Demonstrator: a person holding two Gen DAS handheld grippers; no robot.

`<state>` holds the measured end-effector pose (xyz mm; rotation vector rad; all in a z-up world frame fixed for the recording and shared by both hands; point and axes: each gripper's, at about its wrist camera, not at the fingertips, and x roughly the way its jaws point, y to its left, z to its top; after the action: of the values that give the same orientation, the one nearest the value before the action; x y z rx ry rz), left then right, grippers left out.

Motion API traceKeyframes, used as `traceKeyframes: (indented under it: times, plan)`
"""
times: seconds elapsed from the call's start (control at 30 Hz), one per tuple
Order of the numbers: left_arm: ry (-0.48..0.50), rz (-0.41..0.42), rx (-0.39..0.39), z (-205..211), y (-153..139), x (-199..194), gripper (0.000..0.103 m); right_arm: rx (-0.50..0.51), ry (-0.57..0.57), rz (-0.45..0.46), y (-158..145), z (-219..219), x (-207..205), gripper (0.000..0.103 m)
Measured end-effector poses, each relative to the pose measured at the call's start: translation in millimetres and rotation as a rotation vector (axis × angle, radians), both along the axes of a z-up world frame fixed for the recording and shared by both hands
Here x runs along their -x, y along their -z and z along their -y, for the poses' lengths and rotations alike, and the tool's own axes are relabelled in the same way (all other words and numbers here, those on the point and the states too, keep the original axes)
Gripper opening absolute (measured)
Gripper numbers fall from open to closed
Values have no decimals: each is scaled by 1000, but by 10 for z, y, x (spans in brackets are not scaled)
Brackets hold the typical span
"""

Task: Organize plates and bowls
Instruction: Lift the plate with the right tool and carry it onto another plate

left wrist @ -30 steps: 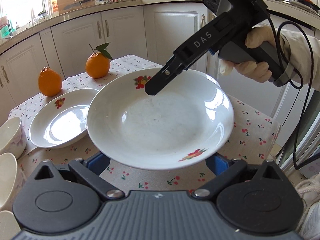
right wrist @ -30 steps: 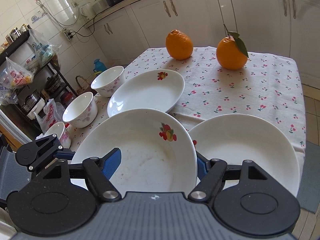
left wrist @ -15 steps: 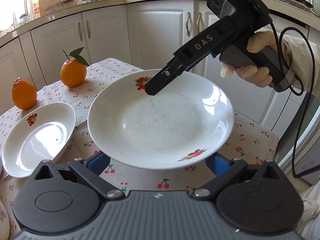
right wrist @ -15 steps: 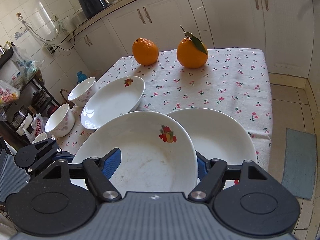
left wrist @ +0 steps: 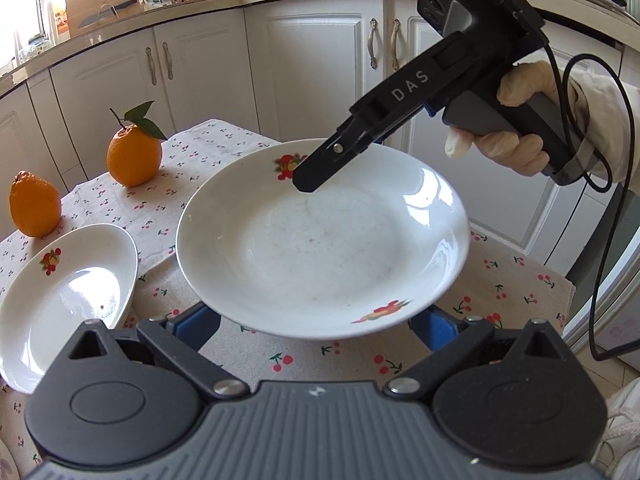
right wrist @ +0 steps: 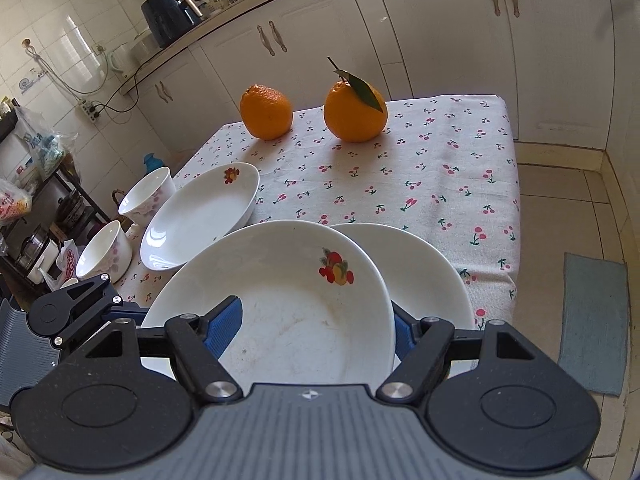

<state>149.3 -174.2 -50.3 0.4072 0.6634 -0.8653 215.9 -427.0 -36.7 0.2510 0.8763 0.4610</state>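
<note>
Two oranges [right wrist: 266,111] [right wrist: 355,111] sit well apart on the cherry-print tablecloth [right wrist: 440,168].
</note>
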Motion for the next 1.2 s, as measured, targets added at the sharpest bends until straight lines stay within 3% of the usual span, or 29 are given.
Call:
traceKeyframes:
  times: [0.27, 1.0, 1.2]
  plan:
    - [-10, -28, 14, 62, 19, -151, 101, 2, 31, -10, 34, 97, -7, 80]
    - [18, 16, 8, 149, 82, -191, 102, 39, 134, -43, 25, 258, 181, 81]
    - [4, 28, 15, 125, 69, -151, 102, 100, 135, -40, 12, 132, 175, 88]
